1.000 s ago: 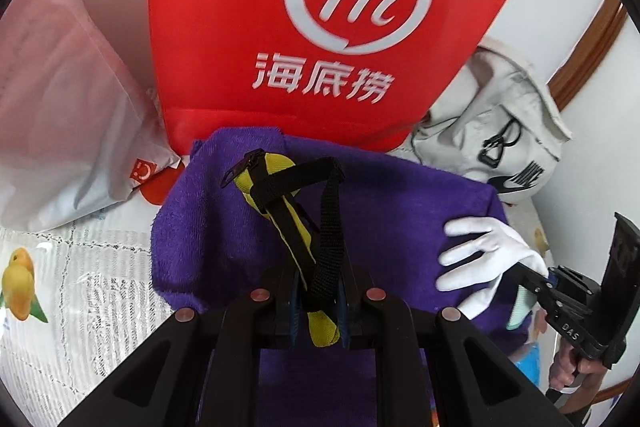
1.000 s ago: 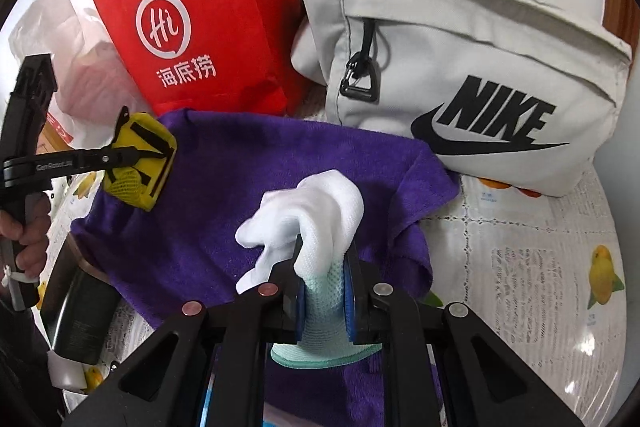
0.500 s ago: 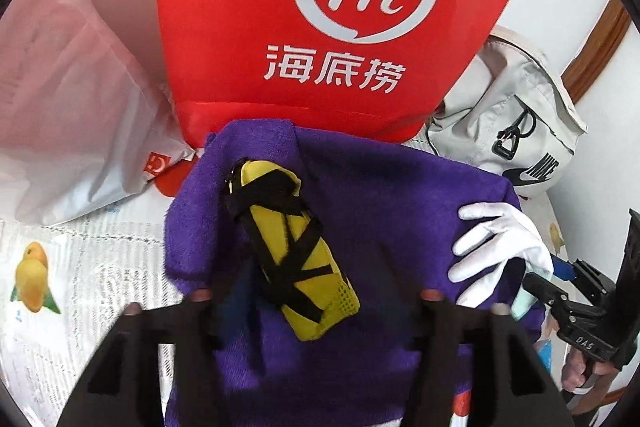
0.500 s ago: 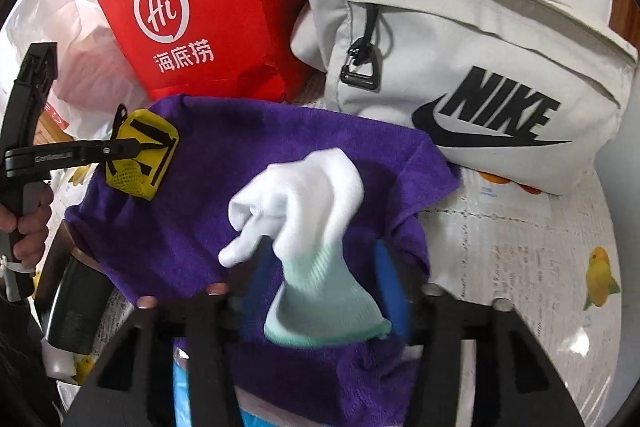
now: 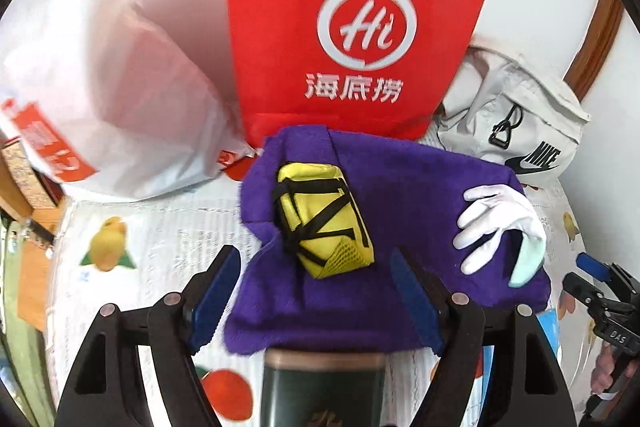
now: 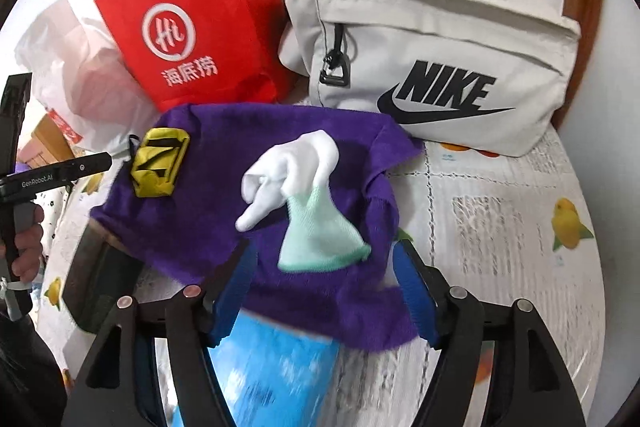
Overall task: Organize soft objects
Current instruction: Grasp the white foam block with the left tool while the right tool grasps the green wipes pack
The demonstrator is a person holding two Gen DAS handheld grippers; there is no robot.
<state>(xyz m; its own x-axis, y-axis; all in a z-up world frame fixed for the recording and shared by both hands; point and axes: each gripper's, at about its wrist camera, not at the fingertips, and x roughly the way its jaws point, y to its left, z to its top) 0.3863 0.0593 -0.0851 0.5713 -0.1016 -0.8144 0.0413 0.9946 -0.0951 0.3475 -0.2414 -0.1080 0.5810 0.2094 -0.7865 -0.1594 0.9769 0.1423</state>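
On the left side, my left gripper (image 5: 316, 291) stands with its jaws wide apart; they have just been opening, and nothing is pressed between the blue pads now. I let go here because the yellow pouch (image 5: 322, 217) was meant to rest on the purple towel (image 5: 408, 187), and it lies there now, just in front of my open jaws, near the towel's left edge. The pouch is small and bright yellow, with black straps crossing over it and a mesh part at its near end; it looks soft and a little crumpled, so I judge it will keep its place without rolling. Behind the towel stands the red paper bag (image 5: 352, 27), touching the towel's far edge, with a white plastic bag (image 5: 120, 99) to its left. Moving to the right, the white glove (image 6: 288, 175) lies on the same towel, well apart from the pouch. My right gripper (image 6: 324, 291) is also open, its jaws have just been opening too, and the glove lies free just beyond the pads, not pinched. The glove is white at the fingers and pale green at the cuff, limp and twisted. Farther right, the grey Nike bag (image 6: 432, 59) leans behind the towel. Both soft things seem gathered on the towel, perhaps for wrapping.
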